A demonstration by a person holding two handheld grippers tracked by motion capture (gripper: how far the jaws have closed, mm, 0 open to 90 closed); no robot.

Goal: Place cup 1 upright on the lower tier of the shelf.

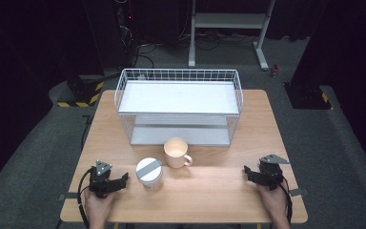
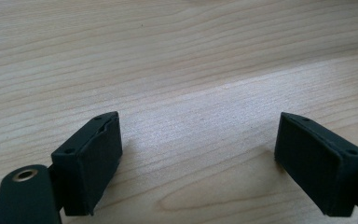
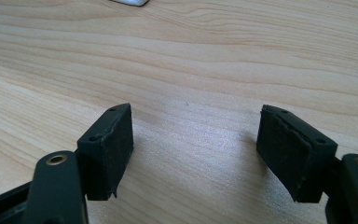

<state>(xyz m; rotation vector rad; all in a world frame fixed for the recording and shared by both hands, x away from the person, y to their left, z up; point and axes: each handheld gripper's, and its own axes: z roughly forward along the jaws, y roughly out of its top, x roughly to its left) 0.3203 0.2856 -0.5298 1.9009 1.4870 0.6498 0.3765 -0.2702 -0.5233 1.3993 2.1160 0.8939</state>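
A cream mug [image 1: 176, 152] with its handle to the right stands at the table's middle, in front of a white wire rack [image 1: 179, 106]. Left of the mug is a white jar with a grey-striped lid [image 1: 149, 173]. My left gripper [image 1: 123, 180] rests low at the front left, pointing right toward the jar and apart from it; its jaws are open over bare wood [image 2: 198, 140]. At the front right my right gripper [image 1: 248, 172] points left, also open, with only the tabletop between its jaws [image 3: 195, 135].
The wooden table [image 1: 209, 191] has free room between the two grippers along its front edge. The rack has two shelves and fills the back half. Beyond the table are a dark floor, cables and a white stand [image 1: 228, 21].
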